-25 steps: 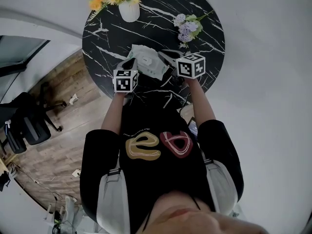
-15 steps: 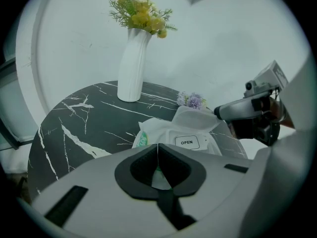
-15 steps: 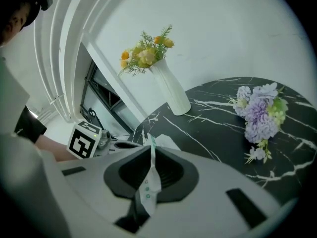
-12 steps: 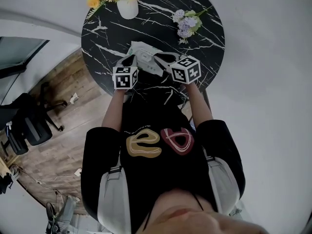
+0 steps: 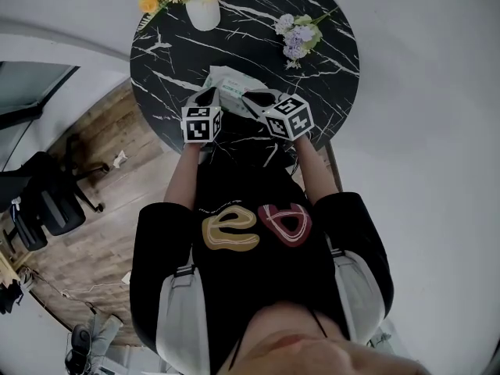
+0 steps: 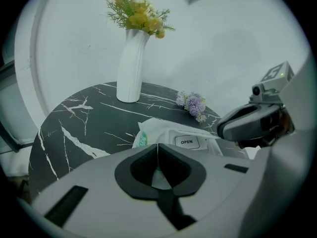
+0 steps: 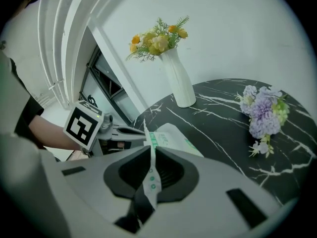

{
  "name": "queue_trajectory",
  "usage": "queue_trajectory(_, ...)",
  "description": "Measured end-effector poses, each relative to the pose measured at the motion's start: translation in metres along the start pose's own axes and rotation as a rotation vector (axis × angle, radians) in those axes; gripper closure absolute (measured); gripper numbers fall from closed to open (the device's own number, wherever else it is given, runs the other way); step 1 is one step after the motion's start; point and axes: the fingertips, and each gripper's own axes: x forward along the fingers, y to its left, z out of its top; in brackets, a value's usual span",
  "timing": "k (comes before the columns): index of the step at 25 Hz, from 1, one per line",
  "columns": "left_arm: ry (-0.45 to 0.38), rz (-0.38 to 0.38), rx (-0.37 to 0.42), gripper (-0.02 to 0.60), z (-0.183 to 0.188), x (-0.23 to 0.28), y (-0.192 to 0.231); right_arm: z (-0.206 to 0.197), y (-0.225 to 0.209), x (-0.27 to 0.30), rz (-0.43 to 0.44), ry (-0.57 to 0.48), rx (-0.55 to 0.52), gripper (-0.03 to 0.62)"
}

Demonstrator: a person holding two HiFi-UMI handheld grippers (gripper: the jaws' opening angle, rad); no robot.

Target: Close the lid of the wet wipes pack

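Note:
The white and green wet wipes pack [image 5: 230, 84] lies on the round black marble table [image 5: 164, 53] near its front edge. In the left gripper view the pack [image 6: 163, 130] shows its "OPEN" label [image 6: 186, 142] lying flat on top. My left gripper [image 5: 208, 97] is at the pack's near left side, its jaws shut [image 6: 157, 148] on a thin piece of the pack's edge. My right gripper [image 5: 253, 97] is at the near right side. A thin white strip of the pack's edge with green dots [image 7: 150, 175] runs between its jaws [image 7: 148, 150], which pinch it.
A white vase with yellow flowers [image 5: 205, 10] stands at the table's far left. A bunch of purple flowers [image 5: 297, 39] lies at the far right. A black office chair [image 5: 47, 201] stands on the wooden floor to the left.
My right gripper has moved left and nearer to the pack's front edge, rolling as it went. The left gripper and the pack have stayed where they were.

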Motion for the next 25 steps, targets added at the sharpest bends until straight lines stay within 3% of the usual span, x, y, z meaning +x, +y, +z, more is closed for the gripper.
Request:
queue_trajectory(7, -0.006, -0.004, -0.001, 0.563, 0.001, 0.0, 0.0, -0.011, 0.002, 0.01, -0.032, 0.049, -0.055, 0.556)
queue_trajectory(21, -0.011, 0.006, 0.037, 0.561, -0.003, -0.007, 0.002, -0.029, -0.002, 0.03, -0.086, 0.15, -0.059, 0.562)
queue_trajectory(25, -0.011, -0.002, 0.012, 0.561, -0.003, -0.007, 0.003, -0.03, -0.004, 0.034, -0.108, 0.176, -0.062, 0.568)
